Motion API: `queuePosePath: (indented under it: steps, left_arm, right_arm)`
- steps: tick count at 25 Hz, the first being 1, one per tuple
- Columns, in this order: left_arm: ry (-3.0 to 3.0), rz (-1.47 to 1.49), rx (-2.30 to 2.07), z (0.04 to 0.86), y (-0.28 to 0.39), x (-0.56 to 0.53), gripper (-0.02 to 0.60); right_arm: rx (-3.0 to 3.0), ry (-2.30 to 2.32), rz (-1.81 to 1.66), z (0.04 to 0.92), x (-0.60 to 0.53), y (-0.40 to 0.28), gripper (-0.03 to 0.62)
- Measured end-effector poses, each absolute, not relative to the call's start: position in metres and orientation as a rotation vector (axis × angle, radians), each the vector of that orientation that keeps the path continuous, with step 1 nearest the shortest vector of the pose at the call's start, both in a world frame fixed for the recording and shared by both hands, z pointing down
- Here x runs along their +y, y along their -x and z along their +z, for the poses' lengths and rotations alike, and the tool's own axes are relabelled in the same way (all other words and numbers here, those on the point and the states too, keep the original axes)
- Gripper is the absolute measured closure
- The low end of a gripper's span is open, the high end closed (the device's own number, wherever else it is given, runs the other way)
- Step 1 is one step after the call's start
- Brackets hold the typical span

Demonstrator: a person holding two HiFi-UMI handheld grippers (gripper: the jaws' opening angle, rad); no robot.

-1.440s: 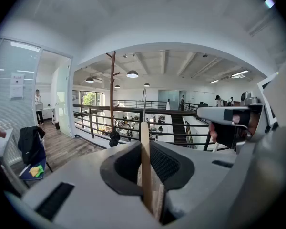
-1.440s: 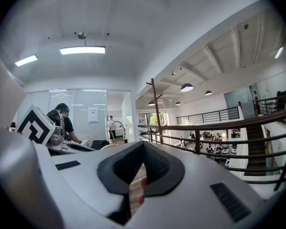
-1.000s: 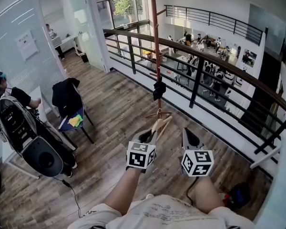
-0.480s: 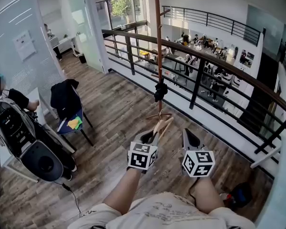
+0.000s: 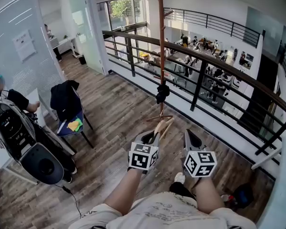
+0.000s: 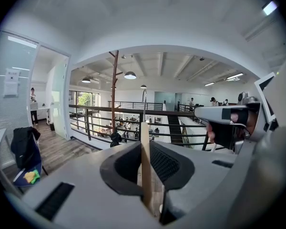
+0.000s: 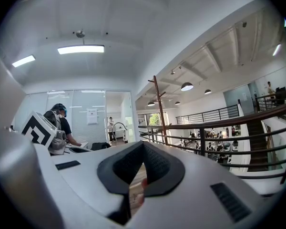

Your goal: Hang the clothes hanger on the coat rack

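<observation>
The left gripper (image 6: 146,146) is found clamped on the clothes hanger (image 6: 145,171). The hanger's pale wooden bar is seen upright between the ribbed dark pads in the left gripper view only, with its thin metal hook (image 6: 144,98) rising above the jaw tips. The right gripper (image 7: 142,147) is recorded with jaws drawn together and nothing held; only a sliver of flooring is visible through the slot below the tips. In the head view both sets of jaws are largely masked by the marker cubes. The hanger's wooden arms are, however, shown projecting from the left gripper toward the foot of the coat rack (image 5: 160,51), near its splayed legs; contact cannot be judged. The rack is placed at upper centre, before the railing (image 5: 219,67), and a dark garment (image 5: 162,93) is noted hung partway up the pole. Against the frame one second ago, the pole is displaced slightly rightward and a shoe (image 5: 180,177) is newly shown at lower centre. The rack is a slim reddish-brown pole with stub branches. The railing is of dark metal bars under a rounded wooden rail, and the floor (image 5: 114,113) is of grey-brown planks.
</observation>
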State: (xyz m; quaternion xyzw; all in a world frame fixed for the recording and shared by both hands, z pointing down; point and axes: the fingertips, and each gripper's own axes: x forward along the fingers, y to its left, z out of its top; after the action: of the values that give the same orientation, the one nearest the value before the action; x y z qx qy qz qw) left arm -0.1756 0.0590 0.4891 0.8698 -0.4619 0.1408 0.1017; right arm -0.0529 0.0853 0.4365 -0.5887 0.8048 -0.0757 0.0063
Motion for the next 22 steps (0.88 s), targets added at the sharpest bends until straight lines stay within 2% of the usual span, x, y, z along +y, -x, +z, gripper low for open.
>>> queuePosePath:
  steps: [22]
  left_arm:
    - [-2.558, 0.461, -1.382, 0.504, 0.137, -0.033, 0.526]
  right_arm:
    - [2.491, 1.811, -0.286, 0.453, -0.010, 0.009, 0.595]
